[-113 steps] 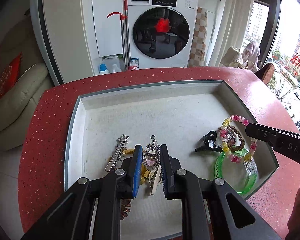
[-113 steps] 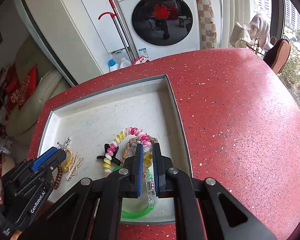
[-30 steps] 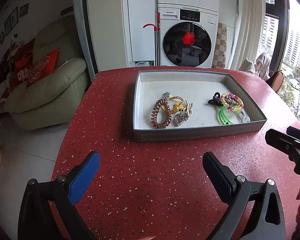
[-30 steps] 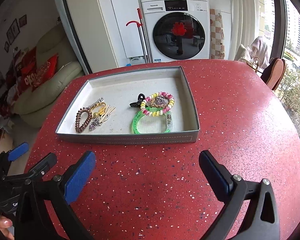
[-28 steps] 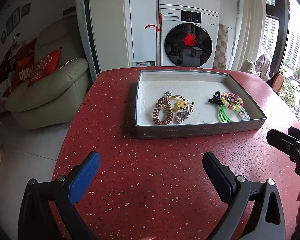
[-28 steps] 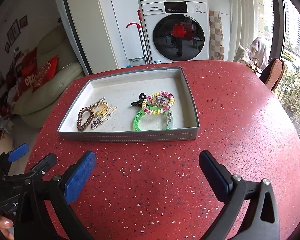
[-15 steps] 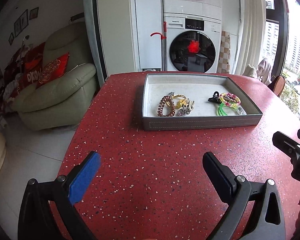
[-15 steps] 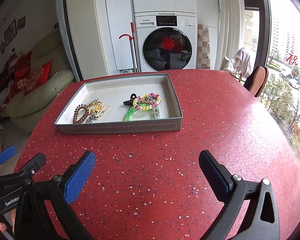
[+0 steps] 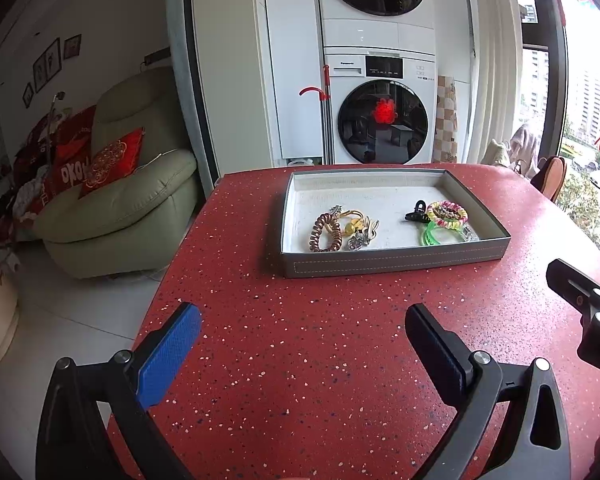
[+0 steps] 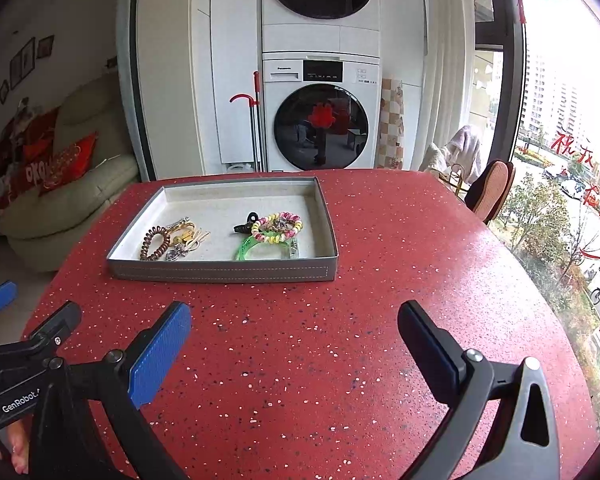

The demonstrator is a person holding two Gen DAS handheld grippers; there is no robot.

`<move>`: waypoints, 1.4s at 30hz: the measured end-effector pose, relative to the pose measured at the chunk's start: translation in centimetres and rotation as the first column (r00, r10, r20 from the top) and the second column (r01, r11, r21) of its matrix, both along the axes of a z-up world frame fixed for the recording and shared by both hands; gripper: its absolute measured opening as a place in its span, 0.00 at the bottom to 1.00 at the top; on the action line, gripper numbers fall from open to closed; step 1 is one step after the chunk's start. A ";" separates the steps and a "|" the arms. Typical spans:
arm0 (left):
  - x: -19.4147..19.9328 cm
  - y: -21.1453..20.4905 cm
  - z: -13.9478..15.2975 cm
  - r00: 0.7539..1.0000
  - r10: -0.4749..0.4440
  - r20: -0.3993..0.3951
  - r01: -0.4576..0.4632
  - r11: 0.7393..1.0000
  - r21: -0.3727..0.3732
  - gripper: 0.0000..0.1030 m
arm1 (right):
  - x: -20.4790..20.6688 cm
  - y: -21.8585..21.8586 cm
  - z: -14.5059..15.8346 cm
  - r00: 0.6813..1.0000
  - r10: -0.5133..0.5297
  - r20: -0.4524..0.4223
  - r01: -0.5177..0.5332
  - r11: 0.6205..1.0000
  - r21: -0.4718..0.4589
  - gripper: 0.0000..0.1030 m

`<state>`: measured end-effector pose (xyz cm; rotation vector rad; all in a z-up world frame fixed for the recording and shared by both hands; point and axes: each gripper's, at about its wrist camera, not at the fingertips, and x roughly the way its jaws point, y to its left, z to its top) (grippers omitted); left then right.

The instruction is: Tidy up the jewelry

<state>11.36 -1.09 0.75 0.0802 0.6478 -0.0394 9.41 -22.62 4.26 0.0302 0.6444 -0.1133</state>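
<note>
Two handheld grippers hang over a red speckled counter [image 9: 320, 360], both with jaws spread wide and holding nothing. The left gripper [image 9: 300, 344] shows a blue pad on one finger and a black one on the other; the right gripper [image 10: 294, 336] looks the same in its own view. Each camera catches its partner at the frame edge: the right gripper's black tip enters the left wrist view at far right, and the left wrist unit, printed "GenRobot", sits at lower left of the right wrist view, with a fingertip of the person's hand [image 10: 18, 452] below it.

Farther along the counter rests a shallow grey rectangular tray [image 9: 396, 262] with a pale lining. On its left side lie a brown coiled spiral hair tie [image 9: 322, 232], touching a cluster of gold and silver trinkets [image 9: 358, 232]. On its right side lie a small black claw clip [image 9: 415, 212], a pink-and-yellow beaded bracelet [image 9: 447, 212] and, partly under it, a translucent green bangle [image 9: 434, 236].

Beyond stand a white front-loading washing machine [image 9: 380, 112] and a red-handled mop [image 9: 324, 120]. Only the left wrist view shows the pale green armchair [image 9: 120, 200] in full; only the right wrist view shows the brown chair back [image 10: 492, 188] clearly against the window.
</note>
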 end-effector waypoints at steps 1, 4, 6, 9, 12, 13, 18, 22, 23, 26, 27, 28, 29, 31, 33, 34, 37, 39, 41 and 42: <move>-0.1 0.0 0.0 1.000 -0.001 0.001 0.001 1.000 0.001 1.00 | -0.1 0.0 0.0 1.000 0.001 0.001 -0.001 1.000 0.002 1.00; -0.3 -0.1 0.1 1.000 -0.004 0.007 0.004 1.000 0.004 1.00 | -0.3 0.0 0.2 1.000 0.001 0.007 -0.001 1.000 0.004 1.00; -0.5 -0.1 0.3 1.000 -0.004 0.009 0.004 1.000 0.000 1.00 | -0.3 0.1 0.3 1.000 0.003 0.009 -0.003 1.000 0.005 1.00; -0.6 -0.1 0.5 1.000 -0.001 0.011 0.001 1.000 -0.006 1.00 | -0.4 0.2 0.4 1.000 0.006 0.012 -0.007 1.000 0.005 1.00; -0.8 0.0 0.6 1.000 0.002 0.015 -0.002 1.000 -0.008 1.00 | -0.5 0.3 0.5 1.000 0.010 0.015 -0.010 1.000 0.002 1.00; -0.8 0.0 0.6 1.000 0.004 0.015 -0.004 1.000 -0.009 1.00 | -0.5 0.3 0.5 1.000 0.011 0.017 -0.011 1.000 0.002 1.00; -0.9 0.1 0.7 1.000 0.007 0.015 -0.007 1.000 -0.012 1.00 | -0.4 0.4 0.6 1.000 0.013 0.018 -0.013 1.000 0.001 1.00; -0.9 0.0 0.7 1.000 0.006 0.013 -0.006 1.000 -0.012 1.00 | -0.4 0.4 0.6 1.000 0.012 0.017 -0.012 1.000 0.002 1.00; -0.9 0.0 0.6 1.000 0.005 0.013 -0.005 1.000 -0.012 1.00 | -0.4 0.4 0.6 1.000 0.011 0.017 -0.012 1.000 0.003 1.00; -0.9 0.0 0.6 1.000 0.006 0.010 -0.006 1.000 -0.013 1.00 | -0.4 0.4 0.6 1.000 0.011 0.015 -0.011 1.000 0.004 1.00; -0.9 0.0 0.6 1.000 0.006 0.009 -0.006 1.000 -0.014 1.00 | -0.4 0.4 0.6 1.000 0.011 0.014 -0.011 1.000 0.004 1.00; -0.9 0.0 0.5 1.000 0.007 0.008 -0.007 1.000 -0.014 1.00 | -0.4 0.4 0.6 1.000 0.012 0.013 -0.012 1.000 0.004 1.00; -0.9 0.1 0.5 1.000 0.007 0.006 -0.007 1.000 -0.014 1.00 | -0.4 0.4 0.6 1.000 0.013 0.012 -0.013 1.000 0.005 1.00; -0.9 0.0 0.3 1.000 0.007 0.003 -0.007 1.000 -0.013 1.00 | -0.4 0.4 0.5 1.000 0.015 0.010 -0.015 1.000 0.005 1.00; -0.9 0.1 0.2 1.000 0.007 -0.002 -0.007 1.000 -0.013 1.00 | -0.4 0.4 0.4 1.000 0.015 0.008 -0.015 1.000 0.008 1.00; -0.9 0.1 0.2 1.000 0.008 -0.003 -0.008 1.000 -0.015 1.00 | -0.4 0.4 0.4 1.000 0.015 0.008 -0.015 1.000 0.009 1.00; -0.8 0.1 0.2 1.000 0.009 -0.004 -0.009 1.000 -0.019 1.00 | -0.4 0.4 0.4 1.000 0.015 0.007 -0.015 1.000 0.009 1.00; -0.8 0.1 0.2 1.000 0.009 -0.003 -0.009 1.000 -0.019 1.00 | -0.4 0.4 0.4 1.000 0.015 0.008 -0.015 1.000 0.008 1.00; -0.9 0.1 0.2 1.000 0.008 -0.003 -0.008 1.000 -0.019 1.00 | -0.4 0.4 0.4 1.000 0.015 0.008 -0.015 1.000 0.007 1.00; -0.8 0.1 0.2 1.000 0.007 -0.004 -0.007 1.000 -0.018 1.00 | -0.5 0.4 0.4 1.000 0.016 0.009 -0.016 1.000 0.007 1.00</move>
